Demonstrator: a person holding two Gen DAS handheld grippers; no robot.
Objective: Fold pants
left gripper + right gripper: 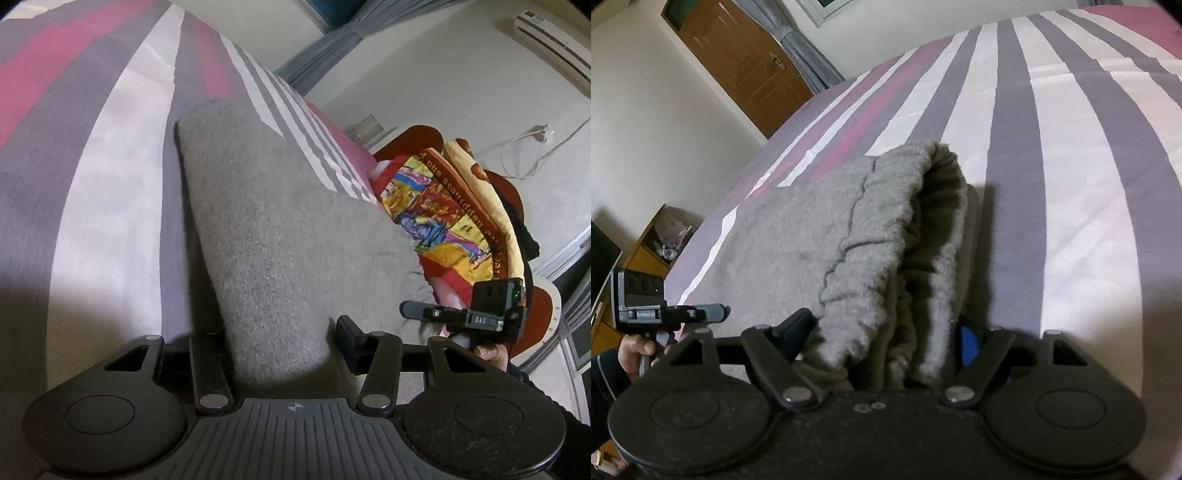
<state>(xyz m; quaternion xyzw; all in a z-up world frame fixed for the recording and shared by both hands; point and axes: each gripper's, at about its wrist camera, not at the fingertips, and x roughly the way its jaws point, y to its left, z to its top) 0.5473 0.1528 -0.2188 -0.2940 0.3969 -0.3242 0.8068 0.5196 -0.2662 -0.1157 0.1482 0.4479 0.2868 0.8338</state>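
Folded grey fleece pants (871,236) lie on striped bed (1071,155). Left gripper (277,343), right gripper (882,336) spread around near edge, pads not pinching. Soft, thick, floppy; grasp stacked edge layers together.

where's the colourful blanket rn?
Left wrist view, right of centre: colourful blanket bunched at the striped bed's edge, just beyond the grey pants.
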